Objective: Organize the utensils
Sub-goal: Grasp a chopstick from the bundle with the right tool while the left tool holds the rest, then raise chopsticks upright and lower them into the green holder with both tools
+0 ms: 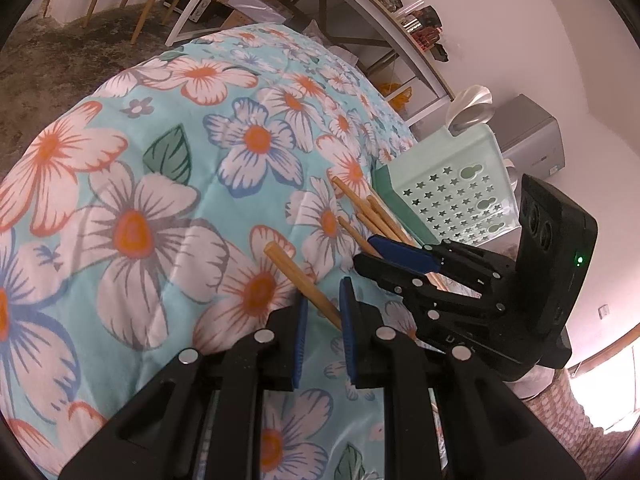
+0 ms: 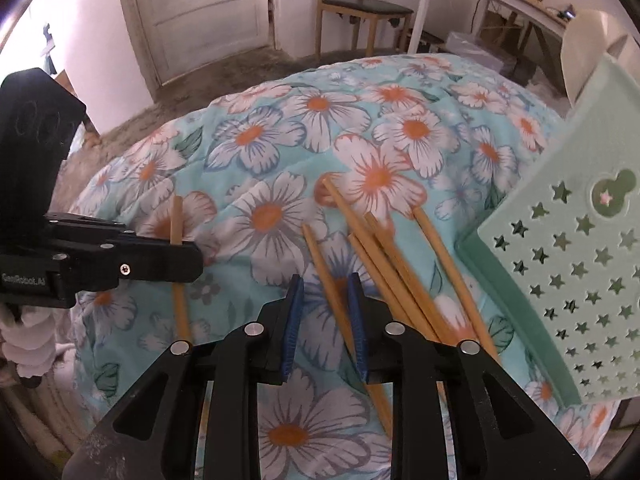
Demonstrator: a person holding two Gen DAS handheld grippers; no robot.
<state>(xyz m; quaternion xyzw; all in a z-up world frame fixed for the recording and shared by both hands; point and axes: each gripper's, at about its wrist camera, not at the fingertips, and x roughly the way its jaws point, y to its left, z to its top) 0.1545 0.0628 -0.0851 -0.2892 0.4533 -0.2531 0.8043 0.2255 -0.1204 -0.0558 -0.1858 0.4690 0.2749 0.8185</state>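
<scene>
While left gripper [image 1: 323, 322] clamps tan wooden chopstick [image 1: 298, 278], right gripper [image 2: 325, 318] straddles another unclamped; crooked pinch risks scattering pile.

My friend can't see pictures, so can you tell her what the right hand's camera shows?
The right tongs hang over a bunch of wooden chopsticks lying on a flowery blue blanket, with one chopstick between their blue tips. A pale green basket with star holes lies to the right. On the left, the left tongs hold one chopstick.
</scene>
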